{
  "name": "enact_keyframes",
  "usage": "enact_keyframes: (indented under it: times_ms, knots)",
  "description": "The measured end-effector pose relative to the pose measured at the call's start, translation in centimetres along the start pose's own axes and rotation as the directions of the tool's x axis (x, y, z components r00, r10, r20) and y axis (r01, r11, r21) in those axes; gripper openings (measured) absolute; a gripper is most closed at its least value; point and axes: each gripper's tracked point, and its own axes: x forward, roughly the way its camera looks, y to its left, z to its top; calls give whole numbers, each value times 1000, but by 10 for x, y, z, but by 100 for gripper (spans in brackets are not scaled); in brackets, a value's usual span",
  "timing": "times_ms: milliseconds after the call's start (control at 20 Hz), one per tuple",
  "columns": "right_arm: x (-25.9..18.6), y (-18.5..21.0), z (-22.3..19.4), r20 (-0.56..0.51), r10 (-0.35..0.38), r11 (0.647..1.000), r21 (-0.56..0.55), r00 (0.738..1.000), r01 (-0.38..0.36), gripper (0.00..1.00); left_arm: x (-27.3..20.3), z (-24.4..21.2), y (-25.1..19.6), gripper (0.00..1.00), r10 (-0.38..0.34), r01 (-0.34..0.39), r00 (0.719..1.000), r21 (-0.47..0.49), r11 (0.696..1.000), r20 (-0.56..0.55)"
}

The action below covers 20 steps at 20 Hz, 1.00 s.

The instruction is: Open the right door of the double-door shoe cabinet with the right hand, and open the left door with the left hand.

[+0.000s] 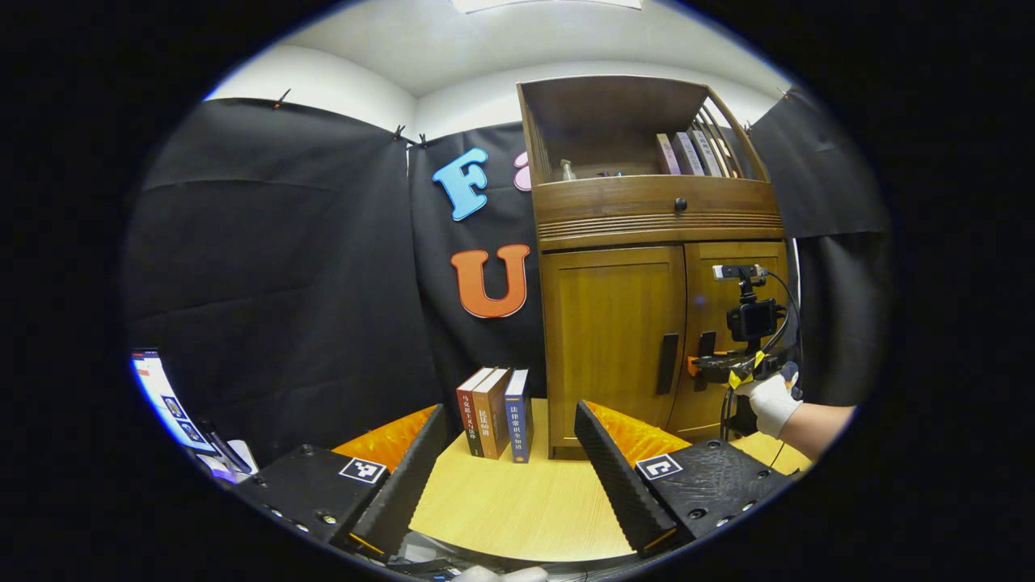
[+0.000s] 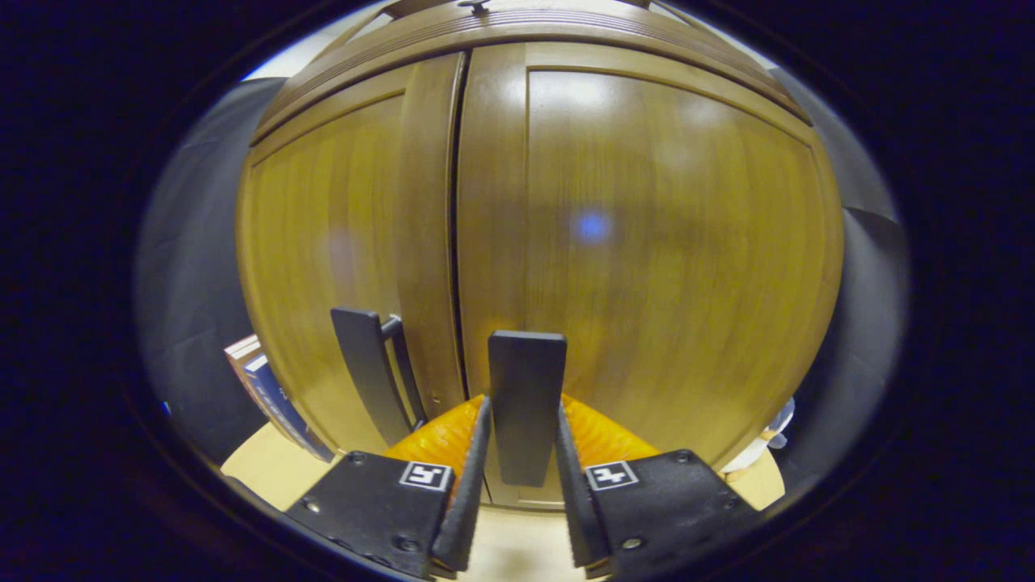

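The wooden shoe cabinet [image 1: 614,218] stands on the table with both doors closed. In the right gripper view, the right door [image 2: 663,242] is close ahead, and my right gripper [image 2: 524,404] is shut on its dark vertical handle [image 2: 527,364], one finger on each side. The left door [image 2: 331,234] has its own handle [image 2: 368,364] just beside it, untouched. In the left gripper view, my left gripper [image 1: 509,411] is open and empty, well back from the left door [image 1: 610,323] and its handle [image 1: 667,364]. A gloved hand [image 1: 772,404] holds the right gripper [image 1: 711,368] at the right door.
Three upright books [image 1: 495,412] stand on the round wooden table [image 1: 509,501] against the cabinet's left side. A drawer with a small knob [image 1: 680,204] and an open shelf with books [image 1: 695,153] sit above the doors. Papers and a screen [image 1: 174,404] lie far left.
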Motion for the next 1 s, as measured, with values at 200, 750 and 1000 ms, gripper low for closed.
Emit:
enact_keyframes:
  times_ms: [200,750,1000]
  knots:
    - [0,-1,-4,-13,23,1000,18,1000,-23,34,-1,-3,-1,96,2,-2,1000,-17,1000,-9]
    - [-60,-10,-28,-24,140,989,-37,990,-141,31,-8,-8,-11,100,-38,38,999,-16,999,-6]
    - [-100,-25,-40,-32,187,982,-3,982,-187,31,-6,-2,-19,96,-82,82,997,-14,997,12]
